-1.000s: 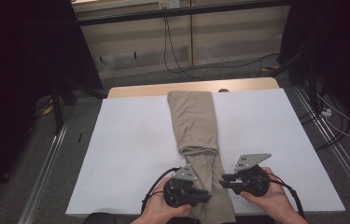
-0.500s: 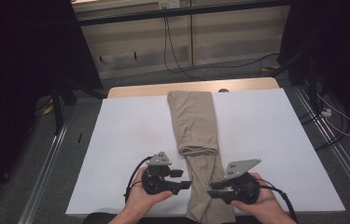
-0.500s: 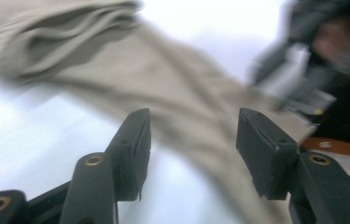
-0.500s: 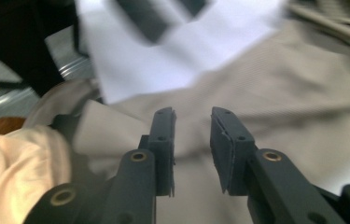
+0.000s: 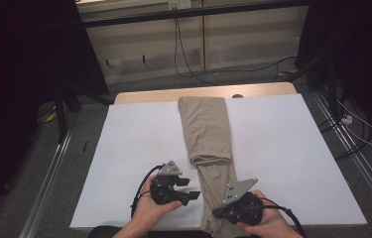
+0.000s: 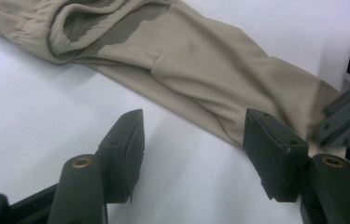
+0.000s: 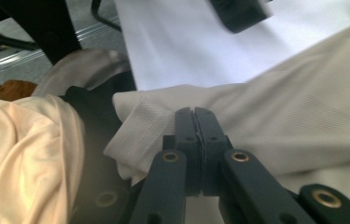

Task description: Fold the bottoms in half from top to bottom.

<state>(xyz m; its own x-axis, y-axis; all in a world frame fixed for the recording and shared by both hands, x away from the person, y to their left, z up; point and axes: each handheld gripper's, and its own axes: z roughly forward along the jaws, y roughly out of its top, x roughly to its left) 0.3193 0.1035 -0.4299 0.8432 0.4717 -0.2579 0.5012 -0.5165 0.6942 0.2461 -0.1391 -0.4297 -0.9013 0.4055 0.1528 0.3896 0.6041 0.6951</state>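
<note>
Beige trousers [image 5: 207,134] lie lengthwise away from the person; left gripper [image 5: 189,190] jaws apart beside them; right gripper [image 5: 217,212] pinches their near end.

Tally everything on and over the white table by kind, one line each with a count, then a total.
Beige garment, folded into a long strip: 1
White table cover: 1
Handheld tongs: 2, the left tongs open beside the cloth, the right tongs shut at the cloth's near end
Hands holding them: 2, left hand, right hand
Total: 6
</note>
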